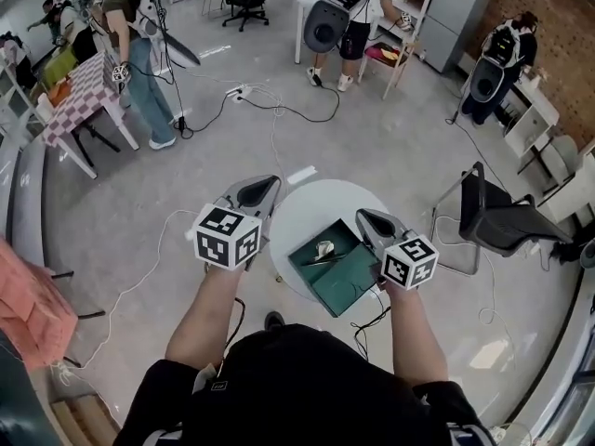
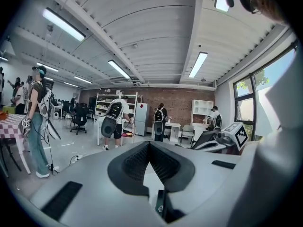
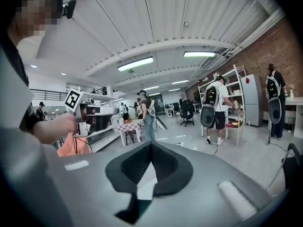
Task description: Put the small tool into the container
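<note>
A dark green container [image 1: 351, 284] lies open on the round white table [image 1: 311, 207], its lid folded out toward me. The small tool [image 1: 323, 249], pale and metallic, rests inside the open half. In the head view my left gripper [image 1: 273, 182] hovers over the table's left edge and my right gripper [image 1: 363, 216] hangs over the container's right side. Both are lifted above the table. In the left gripper view the jaws [image 2: 149, 144] meet with nothing between them. The right gripper view shows the same: jaws [image 3: 151, 144] closed together and empty, pointing out across the room.
A black chair [image 1: 502, 216] stands right of the table. Cables [image 1: 270, 110] trail over the grey floor behind it. A checkered table [image 1: 82, 89] and several standing people are farther off. Shelves [image 2: 102, 115] and a brick wall lie beyond. An orange cloth [image 1: 28, 305] hangs at my left.
</note>
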Motion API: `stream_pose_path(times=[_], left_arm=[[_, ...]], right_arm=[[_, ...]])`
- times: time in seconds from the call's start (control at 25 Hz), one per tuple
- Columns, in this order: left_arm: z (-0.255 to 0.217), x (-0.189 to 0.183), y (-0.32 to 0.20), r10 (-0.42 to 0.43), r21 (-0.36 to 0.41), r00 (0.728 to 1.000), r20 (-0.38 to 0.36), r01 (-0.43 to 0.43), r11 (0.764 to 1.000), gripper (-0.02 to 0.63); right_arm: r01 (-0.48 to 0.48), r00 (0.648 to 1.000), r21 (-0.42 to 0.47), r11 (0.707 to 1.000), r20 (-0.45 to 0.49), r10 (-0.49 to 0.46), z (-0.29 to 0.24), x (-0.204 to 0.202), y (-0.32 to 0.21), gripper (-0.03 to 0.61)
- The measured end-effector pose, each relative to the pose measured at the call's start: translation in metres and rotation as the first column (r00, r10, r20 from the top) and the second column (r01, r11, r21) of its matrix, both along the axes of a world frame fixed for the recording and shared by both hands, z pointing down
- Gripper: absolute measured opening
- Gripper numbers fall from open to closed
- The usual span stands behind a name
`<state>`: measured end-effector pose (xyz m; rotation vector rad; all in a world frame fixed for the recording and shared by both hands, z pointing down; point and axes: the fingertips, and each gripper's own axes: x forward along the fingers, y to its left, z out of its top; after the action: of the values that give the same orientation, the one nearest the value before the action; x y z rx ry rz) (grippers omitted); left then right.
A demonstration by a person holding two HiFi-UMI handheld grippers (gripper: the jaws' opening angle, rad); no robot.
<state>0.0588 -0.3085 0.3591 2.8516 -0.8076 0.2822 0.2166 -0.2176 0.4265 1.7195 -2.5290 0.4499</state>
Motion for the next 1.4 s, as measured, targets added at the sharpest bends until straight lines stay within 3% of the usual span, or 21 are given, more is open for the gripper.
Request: stream_pose_path(times=[0.32,0.48,0.64,1.0,1.4], left_arm=[[-0.025,0.030,0.008,0.024,0.048,1.000,-0.019,-0.023,0.999,0.006],[-0.030,0.040,0.010,0.015,0.057,0.999,-0.037,-0.013,0.998,0.006],[-0.031,0.047,0.014,0.019,0.065,0.999,-0.029,-0.017,0.998,0.006],[-0.018,0.046,0.013,-0.007,0.040,1.000,-0.013,0.007,0.999,0.006],[-0.012,0.049,0.013,-0.016,0.036,1.000,-0.014,0.017,0.999,0.006]], right_arm=[[-0.027,0.998,0.152,0.988,-0.058,0.037,-0.083,0.052,0.029,0.009],[-0.113,0.990,0.260,0.959,-0.057,0.132,-0.125,0.075,0.047,0.008],[-0.141,0.981,0.337,0.931,-0.082,0.178,-0.147,0.077,0.069,0.008],[-0.245,0.969,0.289,0.925,0.033,0.246,-0.116,0.114,0.083,0.008],[-0.232,0.969,0.303,0.924,-0.010,0.247,-0.113,0.110,0.076,0.008]])
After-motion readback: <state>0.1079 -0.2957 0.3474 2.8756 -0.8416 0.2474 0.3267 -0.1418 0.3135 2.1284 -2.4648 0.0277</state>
